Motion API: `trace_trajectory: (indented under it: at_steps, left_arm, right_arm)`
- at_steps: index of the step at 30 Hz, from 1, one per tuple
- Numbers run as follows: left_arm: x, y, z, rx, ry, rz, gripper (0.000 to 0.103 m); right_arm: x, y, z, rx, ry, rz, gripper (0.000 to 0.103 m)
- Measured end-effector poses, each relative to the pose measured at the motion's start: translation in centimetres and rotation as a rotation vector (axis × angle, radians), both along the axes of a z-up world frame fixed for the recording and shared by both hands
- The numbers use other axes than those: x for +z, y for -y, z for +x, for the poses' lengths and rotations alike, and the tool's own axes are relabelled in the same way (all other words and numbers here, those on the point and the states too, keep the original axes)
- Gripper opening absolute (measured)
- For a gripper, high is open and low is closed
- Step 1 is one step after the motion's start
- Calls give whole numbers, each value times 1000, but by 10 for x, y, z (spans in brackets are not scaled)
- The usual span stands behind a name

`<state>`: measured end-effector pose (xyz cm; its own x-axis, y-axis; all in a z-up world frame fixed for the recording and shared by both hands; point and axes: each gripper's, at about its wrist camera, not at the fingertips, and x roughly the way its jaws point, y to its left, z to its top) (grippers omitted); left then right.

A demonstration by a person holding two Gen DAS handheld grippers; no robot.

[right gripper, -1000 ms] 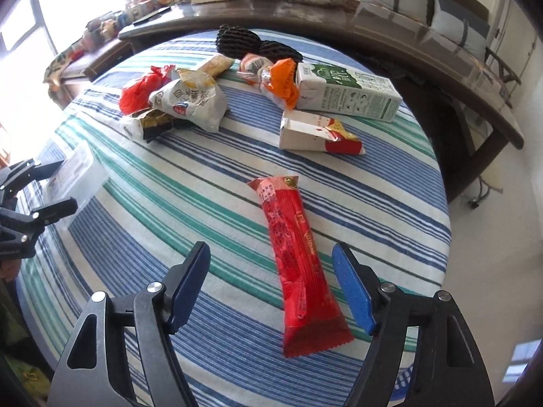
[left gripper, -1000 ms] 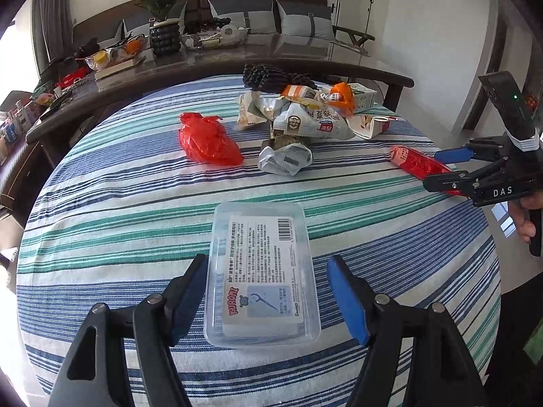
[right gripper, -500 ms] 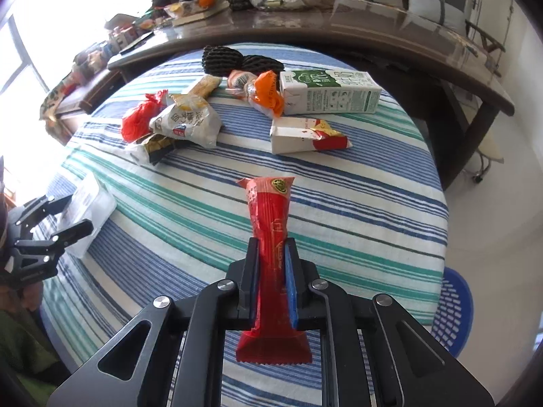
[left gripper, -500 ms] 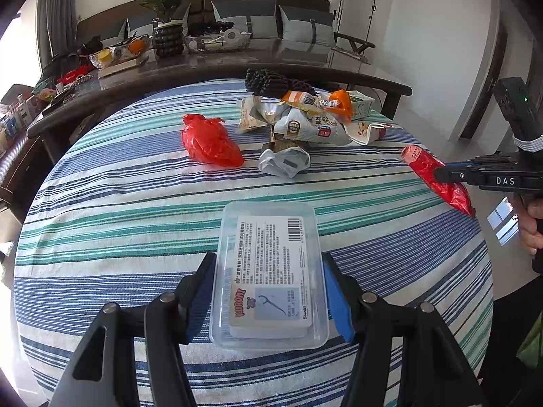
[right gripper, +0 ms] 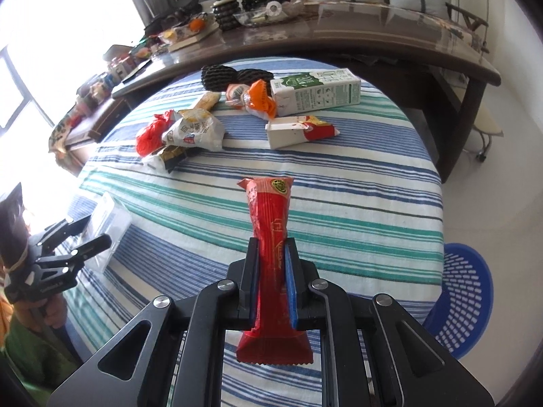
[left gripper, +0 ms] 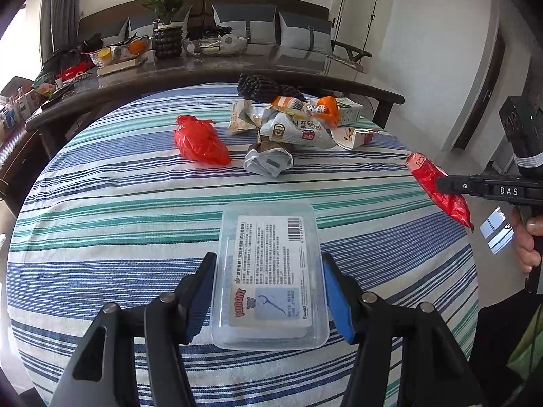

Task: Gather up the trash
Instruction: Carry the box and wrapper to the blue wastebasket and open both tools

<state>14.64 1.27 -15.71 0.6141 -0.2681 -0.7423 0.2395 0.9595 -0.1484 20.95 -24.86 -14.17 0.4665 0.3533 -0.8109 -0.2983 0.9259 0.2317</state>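
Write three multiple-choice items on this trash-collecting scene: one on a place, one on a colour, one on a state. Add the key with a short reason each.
1. Where does the blue basket stand?
A. On the striped tablecloth
B. On the floor beside the round table
C. On the dark side table

2. What colour is the long wrapper in the right gripper?
A. Red
B. Green
C. White

3. How does the left gripper stand to the clear plastic box?
A. Far from it, over the pile of wrappers
B. Closed flat with nothing between its fingers
C. One finger on each long side of the box

Key: B, the basket shows below the table's edge in the right wrist view; A, the pinched wrapper is red in both views; C, the fingers flank the box.
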Motion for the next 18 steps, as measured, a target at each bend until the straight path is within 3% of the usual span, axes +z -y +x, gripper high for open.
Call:
trace_trajectory:
  at_steps: [18]
  left_arm:
    - [13, 25, -6, -24, 23, -12, 61]
  right_arm:
    - [6, 11, -6, -23, 14, 44, 13]
